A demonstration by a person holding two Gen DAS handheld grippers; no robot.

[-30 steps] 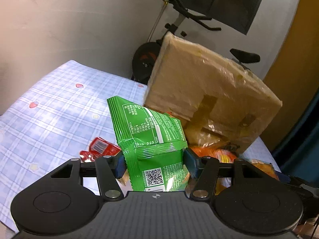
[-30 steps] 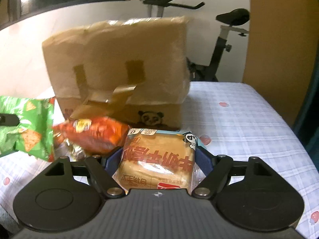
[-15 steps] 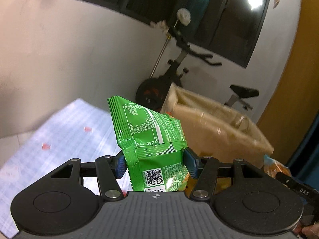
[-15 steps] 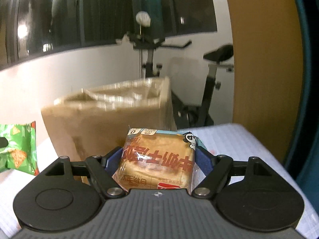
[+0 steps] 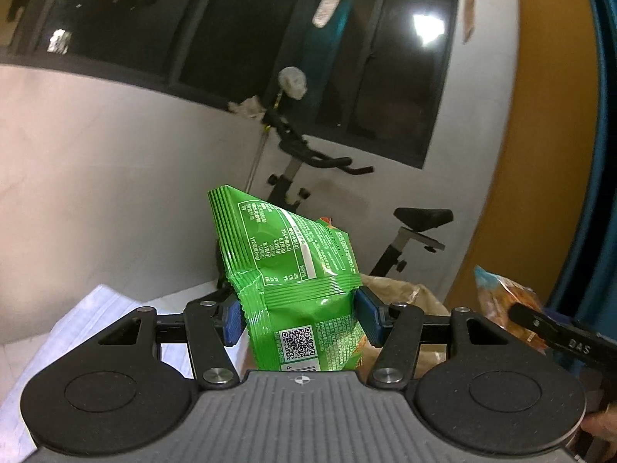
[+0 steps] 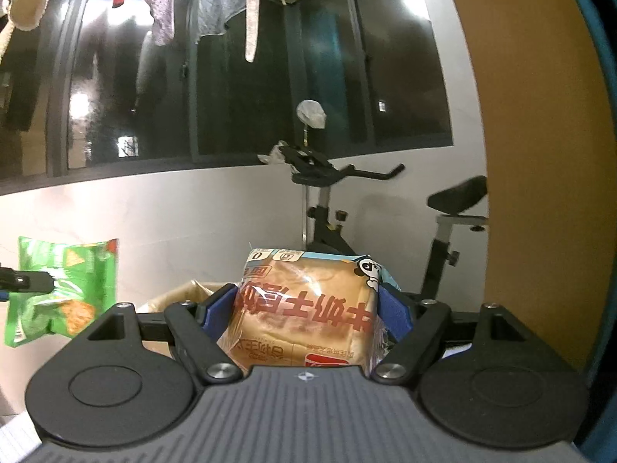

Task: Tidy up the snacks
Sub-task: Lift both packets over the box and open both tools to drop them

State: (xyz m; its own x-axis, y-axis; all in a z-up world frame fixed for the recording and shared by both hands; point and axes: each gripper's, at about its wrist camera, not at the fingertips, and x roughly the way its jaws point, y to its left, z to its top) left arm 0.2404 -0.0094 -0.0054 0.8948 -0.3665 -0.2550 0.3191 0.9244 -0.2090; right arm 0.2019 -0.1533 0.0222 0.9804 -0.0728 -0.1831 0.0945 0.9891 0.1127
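Snacks ride in both grippers: the left gripper (image 5: 299, 318) has its blue pads clamped on a green crinkled foil chip bag (image 5: 287, 270) standing upright between them, and the right gripper (image 6: 308, 314) is clamped on a clear-wrapped square bread loaf (image 6: 304, 312). The brown cardboard box (image 6: 181, 295) sits low and just ahead of both, its open rim under the packets; judging by that, each hand needs to go forward and down, the right seemingly nearer

I've raised both grippers, cardboard box (image 6: 181, 293) sunk to lower centre of frame, checked tablecloth (image 5: 77, 328) nearly gone, windows (image 6: 231, 77) filling the top
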